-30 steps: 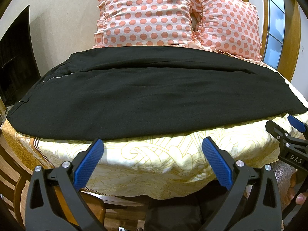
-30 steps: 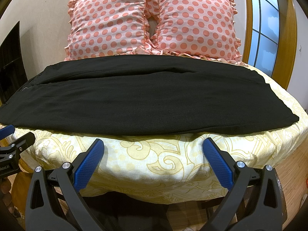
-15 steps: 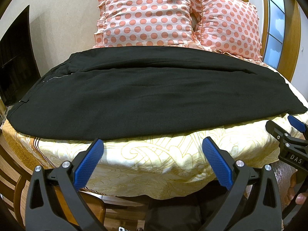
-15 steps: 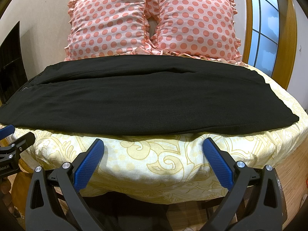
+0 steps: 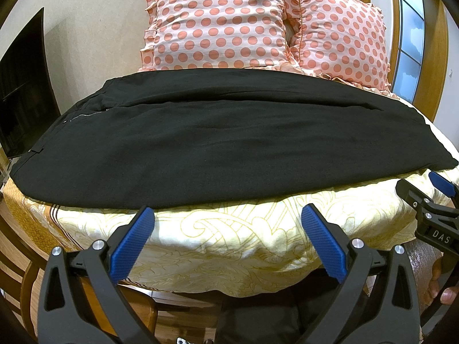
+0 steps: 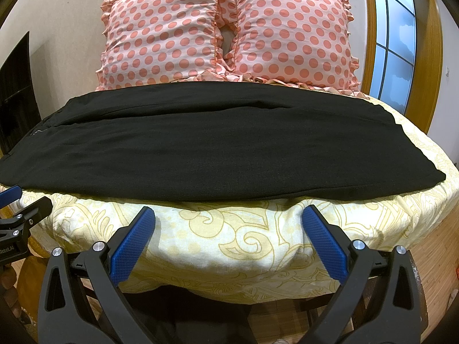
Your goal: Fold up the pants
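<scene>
**A:** What do the pants look like from your end?

**B:** I see black pants (image 5: 223,143) spread flat across the bed (image 5: 229,238), lengthwise from the left edge to the right edge. The waist end, with a bit of zipper showing, lies toward the left edge; the cuffs reach the right edge. One leg lies on top of the other, with a long seam line running along the far side. The fabric is smooth, with only slight ripples.

**A:** And the bed and the room?

**B:** The bed has a pale yellow cover with a swirling gold pattern, bare along the near edge below the pants. Two pink pillows (image 6: 226,34) with coral dots and frills stand side by side at the far edge, against a beige wall. A dark screen (image 5: 23,86) sits off the left edge, and a wood-framed window (image 6: 393,48) is off the right.

**A:** The tools?

**B:** My left hand-held gripper (image 5: 228,240) has its blue pads spread wide, holding nothing, hovering just short of the near edge toward the left. My right hand-held gripper (image 6: 229,240) is likewise spread wide and empty, off the near edge toward the right. Neither touches the pants or the cover.
</scene>
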`<state>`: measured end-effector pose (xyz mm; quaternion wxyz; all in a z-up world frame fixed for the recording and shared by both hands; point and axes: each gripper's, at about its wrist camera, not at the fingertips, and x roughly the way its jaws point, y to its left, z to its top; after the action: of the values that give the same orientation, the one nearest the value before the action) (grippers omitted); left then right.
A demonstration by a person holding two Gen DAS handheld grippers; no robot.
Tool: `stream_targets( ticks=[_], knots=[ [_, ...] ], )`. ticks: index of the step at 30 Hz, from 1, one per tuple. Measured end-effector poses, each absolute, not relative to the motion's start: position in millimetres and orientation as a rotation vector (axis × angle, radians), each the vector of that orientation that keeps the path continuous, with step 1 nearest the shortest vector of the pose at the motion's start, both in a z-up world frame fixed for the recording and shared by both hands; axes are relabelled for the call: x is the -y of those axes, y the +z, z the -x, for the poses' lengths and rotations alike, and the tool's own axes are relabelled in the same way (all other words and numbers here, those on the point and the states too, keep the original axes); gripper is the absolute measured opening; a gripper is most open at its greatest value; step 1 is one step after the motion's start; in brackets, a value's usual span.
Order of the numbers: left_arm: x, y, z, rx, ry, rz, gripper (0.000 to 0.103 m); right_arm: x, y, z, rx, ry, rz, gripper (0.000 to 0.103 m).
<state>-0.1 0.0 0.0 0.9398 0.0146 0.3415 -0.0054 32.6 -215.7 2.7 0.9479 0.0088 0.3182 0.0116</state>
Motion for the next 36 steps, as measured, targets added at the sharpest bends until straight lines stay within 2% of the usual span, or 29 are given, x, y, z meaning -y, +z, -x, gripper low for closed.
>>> stream_targets(
  ticks=[36],
  knots=[
    [-2,10,3,-0.697,-0.011,-0.028,0.101,226,13,-31,-0.637,0.074,-0.036,0.102]
  ],
)
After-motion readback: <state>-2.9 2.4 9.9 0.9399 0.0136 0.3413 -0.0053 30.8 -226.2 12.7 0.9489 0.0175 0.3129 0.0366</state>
